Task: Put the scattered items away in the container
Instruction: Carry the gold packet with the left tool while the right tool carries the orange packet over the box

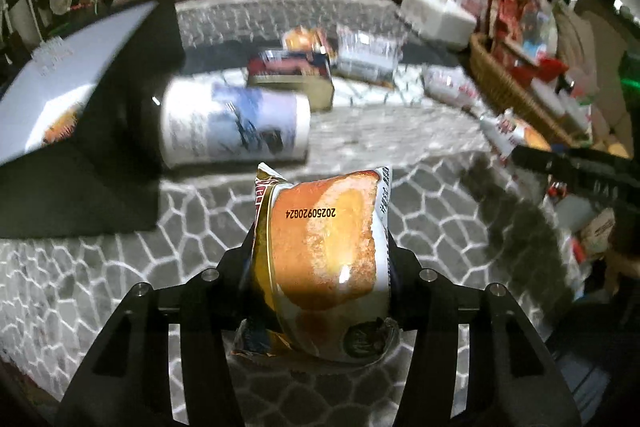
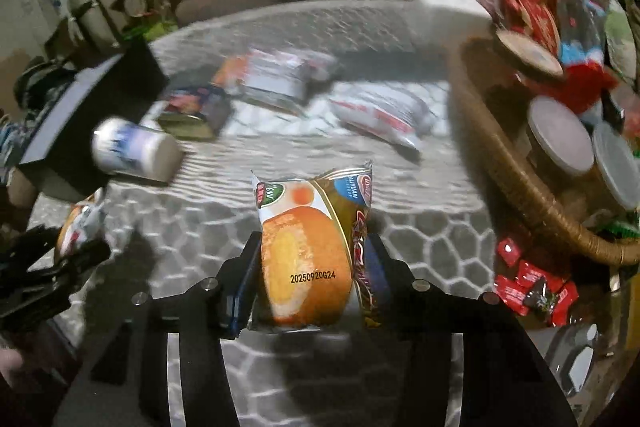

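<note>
My left gripper (image 1: 320,237) is shut on an orange cake packet (image 1: 328,259), held off the patterned table cover (image 1: 120,267). My right gripper (image 2: 315,241) is shut on a second cake packet (image 2: 304,267) of the same kind. In the left wrist view the right gripper (image 1: 532,157) shows at the right edge with its packet (image 1: 516,133). The wicker basket (image 2: 500,155), full of snacks and jars, stands at the right; its rim (image 1: 504,83) also shows in the left wrist view.
A white canister (image 1: 236,123) lies on its side beside a black box (image 1: 100,167). Behind are a tin (image 1: 292,75), snack bags (image 1: 368,51) and a white packet (image 2: 380,115). Red candies (image 2: 532,287) lie by the basket. A sofa stands beyond the table.
</note>
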### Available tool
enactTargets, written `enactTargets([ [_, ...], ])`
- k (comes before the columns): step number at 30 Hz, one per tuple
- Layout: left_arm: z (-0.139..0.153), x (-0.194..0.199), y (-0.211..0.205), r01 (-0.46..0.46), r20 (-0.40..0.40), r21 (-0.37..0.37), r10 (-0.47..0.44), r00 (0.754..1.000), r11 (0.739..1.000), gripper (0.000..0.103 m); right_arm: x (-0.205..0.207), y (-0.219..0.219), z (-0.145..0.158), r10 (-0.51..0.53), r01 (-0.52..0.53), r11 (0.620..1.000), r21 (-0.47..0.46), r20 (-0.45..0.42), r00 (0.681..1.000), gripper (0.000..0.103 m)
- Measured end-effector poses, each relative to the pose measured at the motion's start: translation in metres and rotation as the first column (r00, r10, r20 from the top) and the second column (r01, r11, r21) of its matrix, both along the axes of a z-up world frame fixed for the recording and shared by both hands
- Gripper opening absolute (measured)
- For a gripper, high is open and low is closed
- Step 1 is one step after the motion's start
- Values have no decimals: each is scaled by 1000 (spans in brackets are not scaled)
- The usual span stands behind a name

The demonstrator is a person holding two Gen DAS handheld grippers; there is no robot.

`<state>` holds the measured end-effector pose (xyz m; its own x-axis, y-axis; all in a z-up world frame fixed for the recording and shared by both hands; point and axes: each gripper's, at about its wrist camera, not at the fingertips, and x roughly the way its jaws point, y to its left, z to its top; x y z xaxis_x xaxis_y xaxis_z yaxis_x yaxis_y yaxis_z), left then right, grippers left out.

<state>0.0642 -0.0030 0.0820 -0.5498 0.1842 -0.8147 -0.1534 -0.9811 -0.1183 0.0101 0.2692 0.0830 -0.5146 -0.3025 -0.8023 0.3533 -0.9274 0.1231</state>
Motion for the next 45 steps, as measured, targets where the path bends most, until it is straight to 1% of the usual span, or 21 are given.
enactTargets([
  [5, 34, -2, -25, -50, -52, 17, 51, 997, 999, 50, 16, -48, 35, 76, -77, 997, -8, -52, 996, 52],
  [8, 49, 1, -46, -85, -64, 34, 87, 994, 996, 50, 20, -73, 51, 111, -112, 994, -12, -69, 991, 52],
  [11, 61, 4, -67, -117, -79, 20, 118, 990, 993, 50, 24, -101, 65, 141, -143, 989, -23, -86, 986, 52],
  [14, 73, 8, -90, -150, -97, 21, 151, 984, 989, 50, 27, -128, 77, 169, -173, 985, -30, -100, 980, 52],
  [21, 99, 9, -151, -215, -136, -1, 212, 968, 977, 50, 32, -197, 99, 239, -243, 970, -19, -125, 963, 52],
  [25, 107, 5, -187, -255, -149, -7, 251, 956, 967, 50, 31, -234, 104, 274, -277, 961, -3, -131, 953, 52],
  [28, 108, -3, -215, -281, -142, -10, 277, 950, 960, 50, 25, -262, 107, 285, -288, 958, -8, -120, 951, 52],
  [35, 109, -29, -270, -328, -124, -10, 324, 938, 945, 50, 5, -326, 109, 301, -305, 952, -34, -96, 949, 52],
  [38, 107, -45, -288, -343, -108, -12, 340, 934, 939, 50, -11, -347, 107, 289, -294, 953, -66, -75, 954, 52],
  [41, 101, -65, -304, -347, -93, -30, 343, 935, 937, 50, -29, -367, 99, 267, -271, 959, -83, -51, 962, 52],
  [45, 90, -92, -315, -340, -64, -25, 338, 939, 940, 50, -58, -387, 81, 230, -229, 969, -92, -4, 973, 52],
])
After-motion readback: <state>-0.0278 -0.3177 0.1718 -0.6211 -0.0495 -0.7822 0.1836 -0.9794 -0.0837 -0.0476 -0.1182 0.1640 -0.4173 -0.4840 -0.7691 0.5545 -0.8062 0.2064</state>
